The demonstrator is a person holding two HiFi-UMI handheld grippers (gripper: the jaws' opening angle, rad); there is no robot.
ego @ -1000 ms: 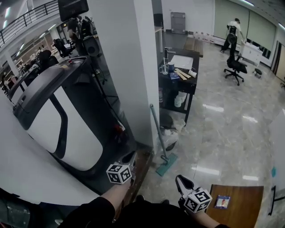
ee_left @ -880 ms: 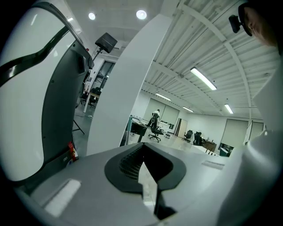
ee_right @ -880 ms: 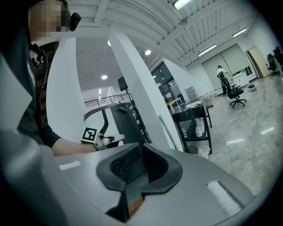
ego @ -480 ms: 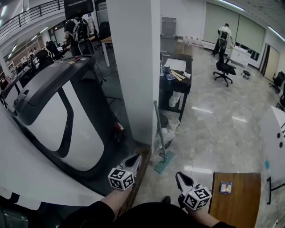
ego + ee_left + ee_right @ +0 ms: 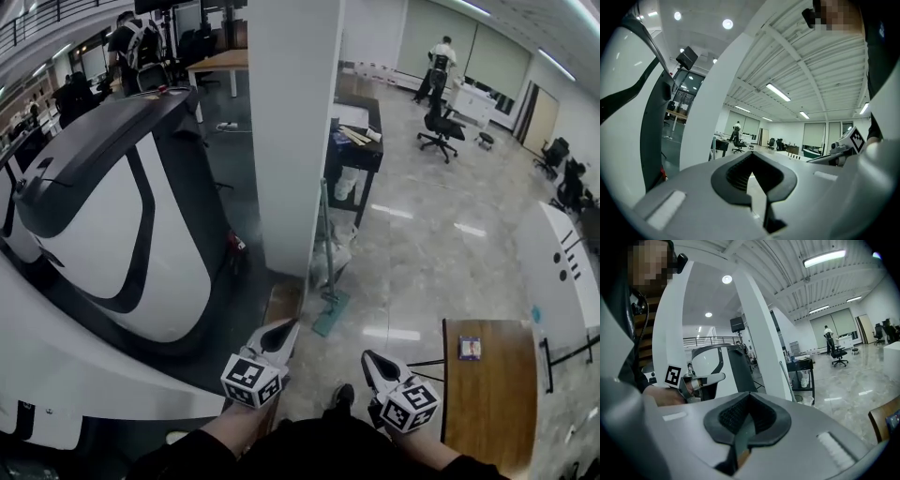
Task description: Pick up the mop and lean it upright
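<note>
Two grippers, both empty. The left gripper (image 5: 284,327) has its jaws pressed together with nothing between them; the right gripper (image 5: 368,359) is likewise closed on nothing. I see them side by side low in the head view, each on a dark-sleeved forearm, tips aimed towards the pillar's foot. One mop (image 5: 327,265), well apart from both grippers: its flat teal head lies on the floor (image 5: 441,262) at the base of the white pillar (image 5: 295,122), and its thin handle leans up along the pillar's right edge. It stands between the pillar and a black cart (image 5: 356,157); the right gripper view shows the same lean, with the cart just beyond. One large black-and-white machine (image 5: 122,225) fills the left of the head view. One wooden table (image 5: 487,403) sits at lower right beside the right gripper, with a small flat item (image 5: 470,348) near its far edge; I cannot tell what that item is. One office chair (image 5: 439,127) and one person (image 5: 439,58) are far off across the glossy floor.
</note>
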